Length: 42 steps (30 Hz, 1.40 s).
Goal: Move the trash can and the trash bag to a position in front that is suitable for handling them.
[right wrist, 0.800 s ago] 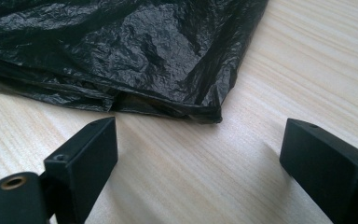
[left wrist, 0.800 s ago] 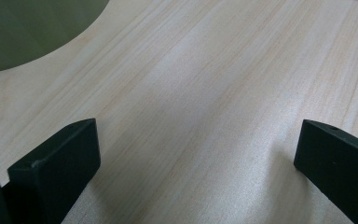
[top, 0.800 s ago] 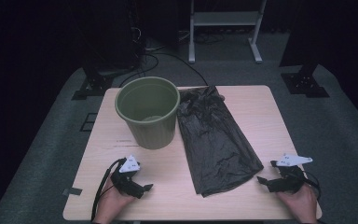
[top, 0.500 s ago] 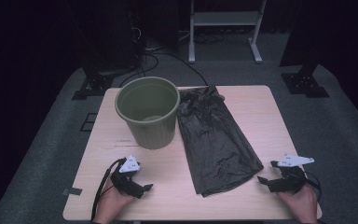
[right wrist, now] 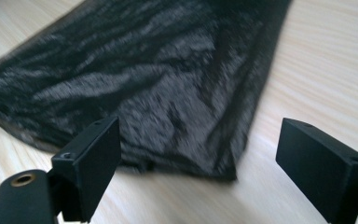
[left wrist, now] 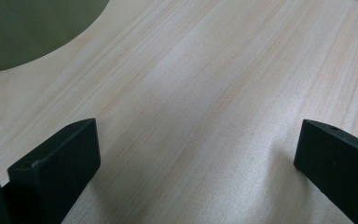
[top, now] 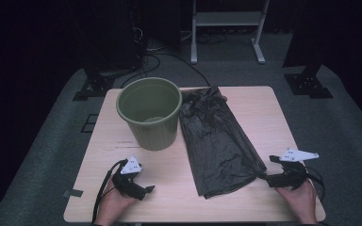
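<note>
An olive-green bin [top: 148, 113] stands upright and looks empty on the back left of the wooden table [top: 273, 117]. A crumpled black plastic bag [top: 217, 141] lies flat beside it on the right. My left gripper [top: 143, 188] rests low at the front left and is open. In the left gripper view, the left gripper [left wrist: 196, 144] has bare wood between its jaws, and the bin [left wrist: 28, 32] curves past the top left. My right gripper [top: 271, 169] sits at the front right, open, just off the bag's near corner. In the right gripper view, the right gripper [right wrist: 198, 144] faces that bag corner [right wrist: 158, 70] without touching it.
Bare wood runs along the table's front edge between the two hands. Dark carpet surrounds the table. A white stand [top: 226, 19] and black equipment with cables [top: 122, 52] sit on the floor behind it.
</note>
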Available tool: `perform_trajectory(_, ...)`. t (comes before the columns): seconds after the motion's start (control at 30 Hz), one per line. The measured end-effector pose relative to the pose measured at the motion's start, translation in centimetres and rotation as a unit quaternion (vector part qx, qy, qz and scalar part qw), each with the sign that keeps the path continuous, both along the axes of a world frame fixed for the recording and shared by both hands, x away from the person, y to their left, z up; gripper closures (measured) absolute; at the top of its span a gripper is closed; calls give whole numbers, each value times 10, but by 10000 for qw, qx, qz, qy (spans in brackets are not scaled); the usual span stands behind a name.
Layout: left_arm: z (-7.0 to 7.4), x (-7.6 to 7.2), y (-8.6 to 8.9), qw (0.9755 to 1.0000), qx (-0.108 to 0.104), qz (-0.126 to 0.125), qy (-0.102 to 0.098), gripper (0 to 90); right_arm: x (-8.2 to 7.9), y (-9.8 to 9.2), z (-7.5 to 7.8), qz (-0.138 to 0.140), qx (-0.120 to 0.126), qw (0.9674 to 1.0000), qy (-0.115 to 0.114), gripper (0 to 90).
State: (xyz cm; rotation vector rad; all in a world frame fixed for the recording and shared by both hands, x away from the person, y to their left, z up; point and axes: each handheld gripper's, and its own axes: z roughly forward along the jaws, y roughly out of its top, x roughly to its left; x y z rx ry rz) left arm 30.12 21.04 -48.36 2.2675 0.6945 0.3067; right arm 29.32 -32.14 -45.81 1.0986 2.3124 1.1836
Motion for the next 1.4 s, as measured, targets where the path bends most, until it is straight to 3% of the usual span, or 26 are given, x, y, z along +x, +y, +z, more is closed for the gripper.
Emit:
perform_trajectory(0.13, 0, 0, 0, 10000, 1, -1, 0, 0, 10, 12, -5, 98, -151, 9997, 148, 126)
perform_trajectory(0.4, 0, 0, 0, 10000, -1, 1, -1, 0, 19, 25, -10, 239, -70, 9993, 277, 141)
perform_trajectory(0.63, 0, 0, 0, 10000, -4, 3, -1, 0, 25, 33, -21, 255, -353, 9981, 429, 220)
perform_trajectory(0.73, 0, 0, 0, 10000, -4, 3, -1, 0, 24, 35, -22, 255, -486, 9978, 368, 276)
perform_trajectory(0.8, 0, 0, 0, 10000, -5, 4, 0, 0, 22, 36, -21, 270, -600, 9974, 278, 394)
perform_trajectory(0.9, 0, 0, 0, 10000, -5, 4, -1, 0, 20, 35, -21, 341, -571, 9975, 253, 524)
perform_trajectory(0.93, 0, 0, 0, 10000, -5, 3, -1, 0, 20, 35, -21, 341, -571, 9975, 253, 524)
perform_trajectory(0.97, 0, 0, 0, 10000, -5, 3, -1, 0, 19, 35, -20, 374, -571, 9974, 249, 608)
perform_trajectory(1.17, 0, 0, 0, 10000, -5, 4, 0, 0, 18, 34, -19, 402, -535, 9974, 278, 838)
perform_trajectory(1.27, 0, 0, 0, 10000, -5, 4, -1, 0, 18, 33, -20, 410, -514, 9974, 296, 891)
perform_trajectory(1.4, 0, 0, 0, 10000, -4, 3, 0, 0, 17, 32, -19, 345, -588, 9973, 279, 894)
